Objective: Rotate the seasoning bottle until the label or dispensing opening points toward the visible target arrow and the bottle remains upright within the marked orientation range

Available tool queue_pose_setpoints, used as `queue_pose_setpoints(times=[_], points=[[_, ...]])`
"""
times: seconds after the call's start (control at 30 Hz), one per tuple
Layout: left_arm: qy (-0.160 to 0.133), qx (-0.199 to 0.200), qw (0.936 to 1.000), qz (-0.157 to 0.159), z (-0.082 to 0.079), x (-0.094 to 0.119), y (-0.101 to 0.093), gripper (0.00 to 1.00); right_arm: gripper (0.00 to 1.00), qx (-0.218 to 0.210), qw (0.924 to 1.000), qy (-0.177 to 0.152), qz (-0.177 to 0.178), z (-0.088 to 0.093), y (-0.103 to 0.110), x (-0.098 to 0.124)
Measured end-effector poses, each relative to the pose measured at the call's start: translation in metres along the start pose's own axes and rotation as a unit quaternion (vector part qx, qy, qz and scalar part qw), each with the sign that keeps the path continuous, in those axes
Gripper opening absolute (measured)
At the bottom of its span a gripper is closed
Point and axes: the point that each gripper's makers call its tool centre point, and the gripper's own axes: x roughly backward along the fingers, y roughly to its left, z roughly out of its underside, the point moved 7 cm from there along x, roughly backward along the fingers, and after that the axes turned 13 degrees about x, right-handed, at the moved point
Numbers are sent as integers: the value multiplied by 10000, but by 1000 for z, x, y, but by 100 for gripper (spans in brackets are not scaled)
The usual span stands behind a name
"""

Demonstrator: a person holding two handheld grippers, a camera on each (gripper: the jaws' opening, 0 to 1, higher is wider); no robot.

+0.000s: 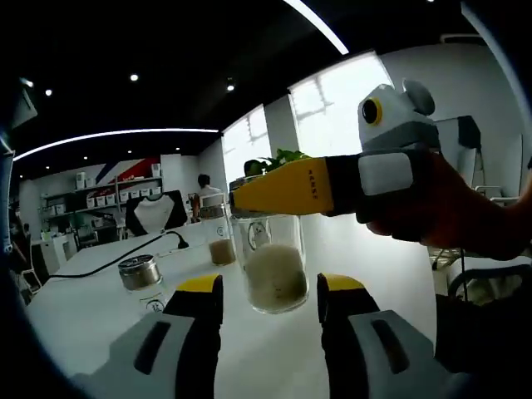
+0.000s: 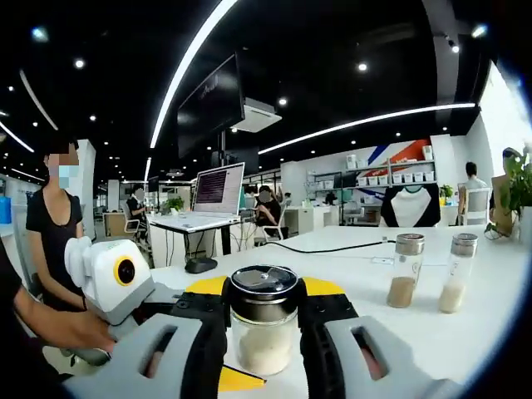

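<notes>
A clear glass seasoning bottle (image 1: 272,268) holding white grains stands upright on the white table (image 1: 83,320). My left gripper (image 1: 270,291) is open, its yellow-tipped jaws on either side of the bottle's lower half with a small gap each side. My right gripper (image 1: 274,189) reaches in from the right, held by a hand, and covers the bottle's top. In the right gripper view the bottle (image 2: 264,324) with its black and steel lid sits between my right gripper (image 2: 264,293), whose jaws are shut on the lid. The left gripper (image 2: 154,299) comes in from the left.
A short jar with a metal lid (image 1: 140,274) and a bottle of brown seasoning (image 1: 221,247) stand behind on the left, near a black cable (image 1: 125,259). Two shaker bottles (image 2: 405,270) (image 2: 455,274) stand at the right. A mouse (image 2: 199,264), a laptop (image 2: 218,195) and people lie beyond.
</notes>
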Motion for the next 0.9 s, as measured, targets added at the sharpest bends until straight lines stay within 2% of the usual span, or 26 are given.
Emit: queue_pose_setpoints(times=[0.07, 0.1, 0.13, 0.2, 0.23, 0.27, 0.33, 0.37, 0.43, 0.47, 0.57, 0.6, 0.63, 0.73, 0.8, 0.87, 0.9], points=[[-131, -60, 9999, -80, -3, 0, -2, 35, 30, 50, 10000, 18, 24, 2, 5, 0], [-91, -42, 9999, -11, -3, 0, -6, 36, 30, 414, 9991, 2, 90, 2, 4, 0], [-49, -17, 10000, -85, -1, 1, -4, 35, 30, 560, 9984, 57, 87, 2, 4, 0], [-131, 16, 9999, -33, -1, 5, -1, 35, 30, 810, 9965, -16, -208, 1, 5, 0], [-190, 207, 9995, 136, -1, 4, 0, 34, 30, 843, 9952, -16, -494, 1, 4, 1], [-189, 380, 9985, 347, -1, 6, 1, 34, 30, 820, 9947, 5, -617, 1, 2, 1], [-166, 358, 9978, 535, -1, 8, 3, 34, 31, 857, 9913, -17, -995, -1, -1, 4], [-128, 397, 9962, 770, -1, 9, -1, 34, 31, 878, 9904, -3, -1067, -1, -3, 5], [-51, 782, 9891, 1242, 0, 10, -3, 34, 33, 1093, 9839, -131, -1406, -3, -3, 8], [-74, 797, 9857, 1483, 0, 12, -4, 34, 33, 1094, 9805, -200, -1622, -4, -2, 10], [-152, 729, 9824, 1712, -3, 15, -8, 34, 34, 807, 9746, -367, -2055, -5, -1, 14], [-214, 711, 9818, 1746, -4, 16, -9, 34, 34, 546, 9741, -464, -2147, -6, -3, 14], [-262, 746, 9802, 1816, -6, 17, -12, 34, 34, 361, 9738, -447, -2200, -5, -2, 15], [-340, 664, 9783, 1933, -7, 19, -15, 34, 34, 517, 9704, -316, -2338, 1, 4, 16], [-283, 558, 9792, 1928, -4, 19, -16, 34, 34, 829, 9704, -255, -2254, 1, 10, 18], [-163, 604, 9800, 1887, -2, 17, -18, 34, 33, 887, 9730, -179, -2124, 3, 11, 17], [-91, 505, 9845, 1679, -1, 16, -18, 34, 33, 1055, 9751, -117, -1947, 5, 12, 17]])
